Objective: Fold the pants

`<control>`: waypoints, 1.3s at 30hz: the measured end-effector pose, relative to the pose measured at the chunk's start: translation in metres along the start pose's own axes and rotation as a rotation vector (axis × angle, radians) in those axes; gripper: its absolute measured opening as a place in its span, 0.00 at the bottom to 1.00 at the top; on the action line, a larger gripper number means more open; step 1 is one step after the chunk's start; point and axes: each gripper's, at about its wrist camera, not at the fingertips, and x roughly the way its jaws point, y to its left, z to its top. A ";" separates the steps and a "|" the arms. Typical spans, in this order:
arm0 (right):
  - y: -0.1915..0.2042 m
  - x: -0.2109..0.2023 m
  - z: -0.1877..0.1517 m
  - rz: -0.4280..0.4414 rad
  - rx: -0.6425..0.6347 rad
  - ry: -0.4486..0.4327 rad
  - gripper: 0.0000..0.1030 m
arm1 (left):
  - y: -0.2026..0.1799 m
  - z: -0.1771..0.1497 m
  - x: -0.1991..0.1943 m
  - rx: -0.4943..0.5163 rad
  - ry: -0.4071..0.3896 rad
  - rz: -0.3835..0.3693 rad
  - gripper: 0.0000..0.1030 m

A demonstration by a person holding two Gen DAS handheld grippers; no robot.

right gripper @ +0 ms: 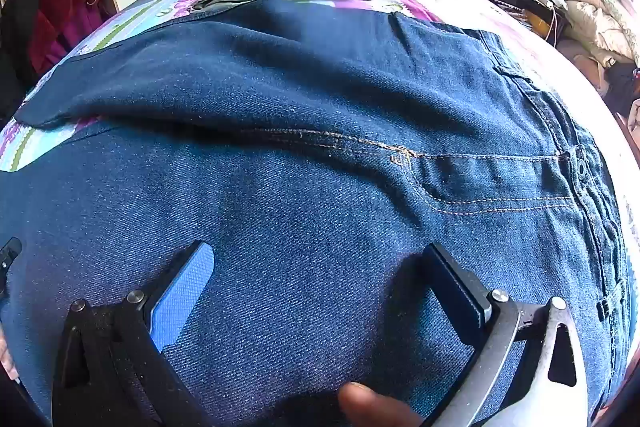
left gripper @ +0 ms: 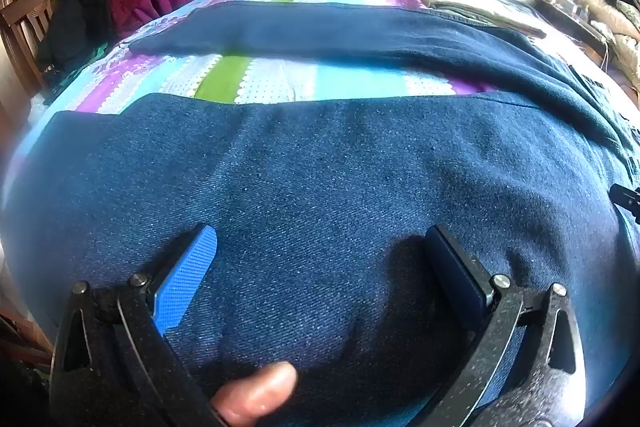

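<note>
Between the spread blue pads of your left gripper point(left gripper: 320, 247) lies only flat cloth: its jaws stand wide apart and grip nothing. Your right gripper point(right gripper: 318, 263) is just as wide open and just as empty, poised over the upper thigh.

Under both lie the dark blue denim pants point(right gripper: 320, 187), spread front-up across the striped pastel bedspread point(left gripper: 280, 79), waistband to your right, legs running left with a wedge of bedspread showing between them. Expect this denim to feel heavy and fairly stiff, not slippery. It should hold a crease but drag on the bedding, so lift rather than slide it. Thick seams give the surest hold, so I would take the waistband point(right gripper: 576, 167) with the right gripper and the outer seam or hem of the near leg with the left.

Much stays hidden. The near edge of the pants falls below both views, the near leg's hem blurs into the left rim, and the far leg's hem is dim. Whether your pads touch the cloth cannot be told. A fingertip point(left gripper: 256, 393) blocks the lower centre.
</note>
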 end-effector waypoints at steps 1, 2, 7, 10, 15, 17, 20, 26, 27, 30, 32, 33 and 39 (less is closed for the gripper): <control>0.000 0.000 0.000 0.005 0.003 0.000 1.00 | -0.001 0.000 0.000 0.002 0.000 0.001 1.00; 0.000 0.000 0.000 0.005 0.003 0.000 1.00 | -0.001 0.000 0.000 -0.001 -0.003 -0.002 1.00; 0.000 0.000 0.000 0.003 0.002 0.001 1.00 | 0.001 0.000 0.000 -0.013 -0.007 -0.013 1.00; 0.000 0.000 0.000 0.005 0.003 0.000 1.00 | 0.001 0.000 0.000 -0.013 -0.008 -0.013 1.00; 0.000 0.000 0.000 0.005 0.003 0.000 1.00 | 0.001 0.000 0.000 -0.013 -0.007 -0.014 1.00; 0.000 0.000 0.000 0.005 0.003 0.000 1.00 | 0.001 0.000 -0.001 -0.013 -0.009 -0.013 1.00; 0.000 0.000 0.000 0.005 0.003 0.000 1.00 | 0.001 0.000 0.000 -0.014 -0.008 -0.015 1.00; 0.000 0.000 0.000 0.009 0.006 0.000 1.00 | 0.000 0.001 0.001 -0.014 -0.007 -0.012 1.00; 0.000 0.001 0.001 0.008 0.006 0.000 1.00 | -0.001 0.001 0.001 -0.013 -0.006 -0.010 1.00; 0.001 0.002 0.000 0.003 0.002 0.001 1.00 | 0.002 0.000 0.000 -0.015 -0.004 -0.010 1.00; 0.002 0.002 0.000 0.002 0.001 0.001 1.00 | 0.002 0.001 0.002 -0.015 -0.004 -0.010 1.00; 0.002 0.002 0.000 0.002 0.001 0.001 1.00 | 0.002 0.001 0.002 -0.015 -0.004 -0.010 1.00; 0.001 0.002 0.000 0.004 0.002 0.001 1.00 | 0.002 0.000 0.001 -0.014 -0.004 -0.010 1.00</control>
